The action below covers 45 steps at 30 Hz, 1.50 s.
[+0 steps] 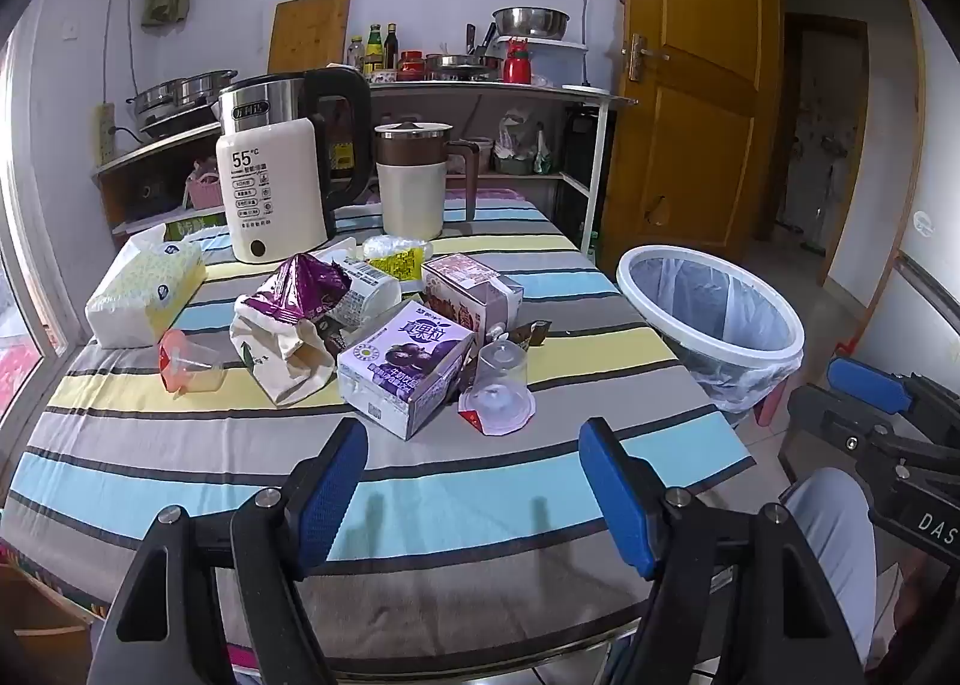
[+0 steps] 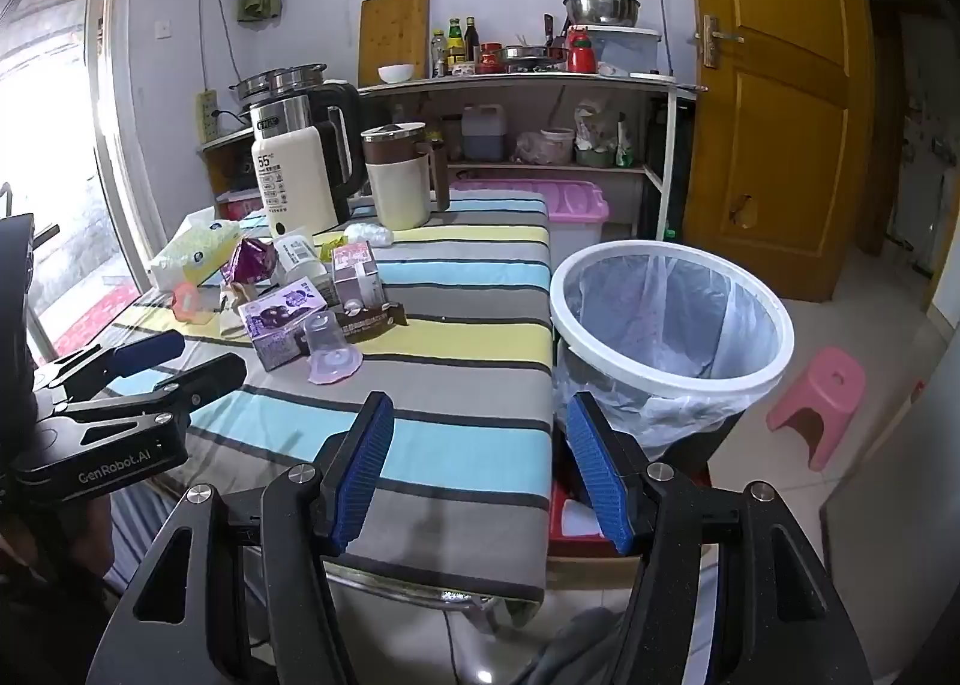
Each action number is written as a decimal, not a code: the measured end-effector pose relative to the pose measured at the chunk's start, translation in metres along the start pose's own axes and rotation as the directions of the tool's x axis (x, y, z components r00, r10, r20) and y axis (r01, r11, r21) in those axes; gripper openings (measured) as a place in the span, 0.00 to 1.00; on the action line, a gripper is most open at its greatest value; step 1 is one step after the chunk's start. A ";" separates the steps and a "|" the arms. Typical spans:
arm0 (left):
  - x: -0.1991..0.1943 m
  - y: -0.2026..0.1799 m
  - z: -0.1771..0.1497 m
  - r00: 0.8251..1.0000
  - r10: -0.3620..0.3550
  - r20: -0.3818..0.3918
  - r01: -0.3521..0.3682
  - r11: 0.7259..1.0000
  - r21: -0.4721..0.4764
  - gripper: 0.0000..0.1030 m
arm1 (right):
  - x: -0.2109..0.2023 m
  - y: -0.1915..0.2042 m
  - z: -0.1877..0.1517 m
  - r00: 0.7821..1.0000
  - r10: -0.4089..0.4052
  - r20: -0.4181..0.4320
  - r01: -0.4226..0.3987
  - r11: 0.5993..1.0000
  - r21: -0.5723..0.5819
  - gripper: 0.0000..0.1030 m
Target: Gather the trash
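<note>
**A:** Trash heaped mid-worktop, ahead of the left claw [image 1: 474, 496] and off to the forward left of the right claw [image 2: 480, 466]. Purple milk carton [image 1: 405, 370] nearest, upturned clear cup [image 1: 498, 385] touching its right side, torn lid under it.

**B:** Both claws spread wide, holding nothing. Bin [image 2: 666, 319] standing off the worktop's right edge, just ahead of the right claw, liner fitted, looks empty.

**A:** Likely trouble: crowding. Carton, cup, second carton [image 1: 474, 292], brown wrapper [image 1: 528, 332] all touching or overlapping. Closing on one probably drags a neighbour along or knocks it off the worktop [image 1: 420, 505].

**B:** Clear cup looks thin and slick. Squeezing hard could crush it or shoot it sideways; its loose lid may stay behind.

**A:** Paper bag [image 1: 282, 349] with purple foil pouch [image 1: 300, 283] on top: floppy, apt to spill whatever remains inside when lifted. Contents cannot be seen.

**B:** Pink-lidded cup [image 1: 186, 364] lying on its side, free to roll leftward if nudged.

**A:** Also a sorting risk: tissue pack [image 1: 144, 289], kettle [image 1: 276, 175] and jug [image 1: 414, 181] sit close behind the pile. Not trash, judging by looks; easy to bump when reaching deep.

**B:** Striped cloth could bunch under a low claw and shift everything.
</note>
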<state>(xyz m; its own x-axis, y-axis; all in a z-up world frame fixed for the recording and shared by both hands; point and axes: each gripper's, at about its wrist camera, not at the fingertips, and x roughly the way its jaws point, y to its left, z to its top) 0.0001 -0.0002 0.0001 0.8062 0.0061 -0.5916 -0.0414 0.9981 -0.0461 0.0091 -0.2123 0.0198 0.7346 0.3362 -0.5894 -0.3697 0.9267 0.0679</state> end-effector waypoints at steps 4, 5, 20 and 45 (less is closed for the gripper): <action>0.000 0.001 0.000 1.000 0.000 0.000 0.000 1.000 -0.004 0.71 | 0.001 0.000 0.000 1.000 -0.003 -0.005 0.003 1.000 -0.004 0.59; 0.000 0.000 0.000 1.000 0.001 0.001 -0.001 1.000 0.003 0.71 | 0.001 0.000 0.000 1.000 -0.002 -0.005 0.002 1.000 -0.004 0.59; -0.001 -0.003 0.003 1.000 0.004 0.011 -0.004 1.000 0.003 0.71 | 0.000 0.001 0.001 1.000 -0.001 -0.007 0.001 1.000 -0.004 0.59; -0.006 -0.001 0.002 1.000 -0.001 0.016 0.001 1.000 0.001 0.71 | -0.001 0.001 0.001 1.000 -0.001 -0.007 0.001 1.000 -0.004 0.59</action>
<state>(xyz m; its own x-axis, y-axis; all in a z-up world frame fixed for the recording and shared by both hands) -0.0038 -0.0007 0.0052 0.8156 0.0057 -0.5786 -0.0396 0.9982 -0.0459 0.0086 -0.2119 0.0207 0.7307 0.3341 -0.5953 -0.3711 0.9263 0.0644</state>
